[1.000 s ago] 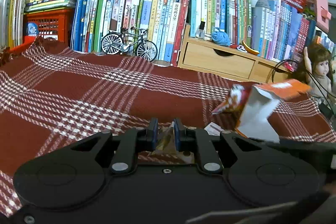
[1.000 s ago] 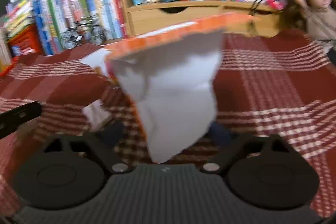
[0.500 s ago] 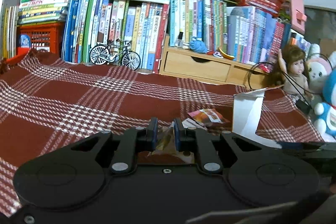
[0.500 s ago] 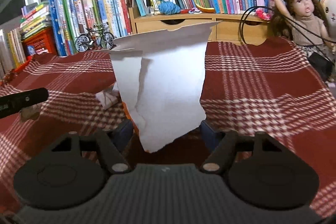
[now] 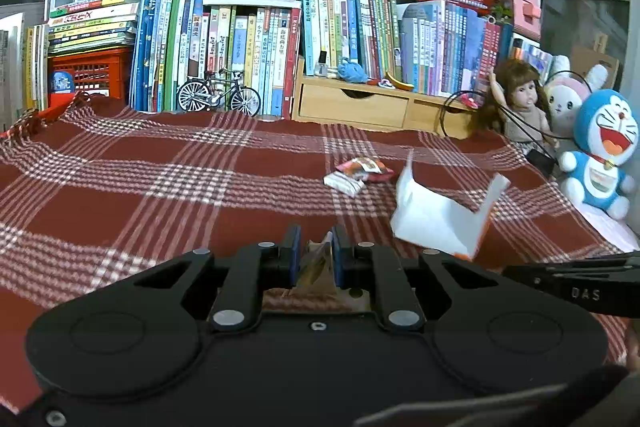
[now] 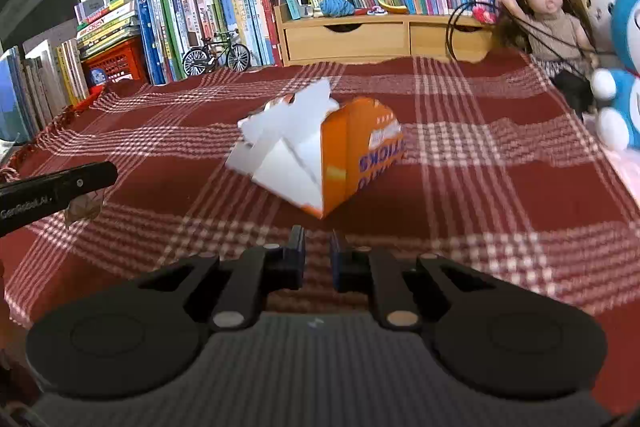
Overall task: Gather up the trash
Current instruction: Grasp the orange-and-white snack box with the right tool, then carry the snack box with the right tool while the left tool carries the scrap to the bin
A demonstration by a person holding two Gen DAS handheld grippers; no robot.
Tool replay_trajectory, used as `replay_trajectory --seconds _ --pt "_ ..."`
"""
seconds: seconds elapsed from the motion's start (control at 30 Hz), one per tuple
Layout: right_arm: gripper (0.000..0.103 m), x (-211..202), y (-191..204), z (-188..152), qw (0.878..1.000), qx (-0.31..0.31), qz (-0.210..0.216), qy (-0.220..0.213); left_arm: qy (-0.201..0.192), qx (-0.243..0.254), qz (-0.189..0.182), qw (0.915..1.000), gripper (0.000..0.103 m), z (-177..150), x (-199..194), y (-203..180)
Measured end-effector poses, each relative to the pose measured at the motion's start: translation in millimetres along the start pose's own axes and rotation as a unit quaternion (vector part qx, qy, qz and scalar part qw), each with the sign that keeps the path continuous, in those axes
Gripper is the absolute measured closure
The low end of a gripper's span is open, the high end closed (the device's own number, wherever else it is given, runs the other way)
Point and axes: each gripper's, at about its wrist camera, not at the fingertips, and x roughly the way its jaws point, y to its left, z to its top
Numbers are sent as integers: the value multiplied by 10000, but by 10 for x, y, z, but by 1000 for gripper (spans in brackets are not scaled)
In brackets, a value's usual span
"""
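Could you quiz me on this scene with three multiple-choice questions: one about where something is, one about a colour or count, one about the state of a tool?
1. Where is the toy bicycle?
A. In front of the upright books
B. Inside the drawer
C. In the doll's lap

2. What colour is the outside of the torn carton?
A. Green
B. Orange
C. Black

3. What is the left gripper doing?
A. Wide open, holding nothing
B. Shut on a brownish scrap
C. Shut on the doll

Answers:
1. A, it stands at the far edge of the plaid cloth against the book spines.
2. B, its printed faces are orange and the inside white.
3. B, the brownish scrap sits pinched between its pads.
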Motion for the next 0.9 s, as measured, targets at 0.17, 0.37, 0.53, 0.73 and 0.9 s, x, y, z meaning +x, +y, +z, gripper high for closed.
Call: replay_trajectory --seconds 0.17,0.37,0.53,0.73,0.9 --pt "7 133 146 -10 9988 -301 -350 -190 -14 36 -26 10000 88 -56 -127 -18" --pt "5 719 216 241 9962 -553 -664 48 -114 102 -55 9999 88 -27 -27 3" --pt "0 1160 255 394 9949 -778 -540 357 -74 98 -151 9998 88 -63 132 28" --pt "12 1249 246 400 9964 -769 -202 291 -92 94 -275 9995 88 -110 261 28" --pt "72 1062 202 372 9976 -659 -134 135 -82 33 -312 9995 88 -122 293 54"
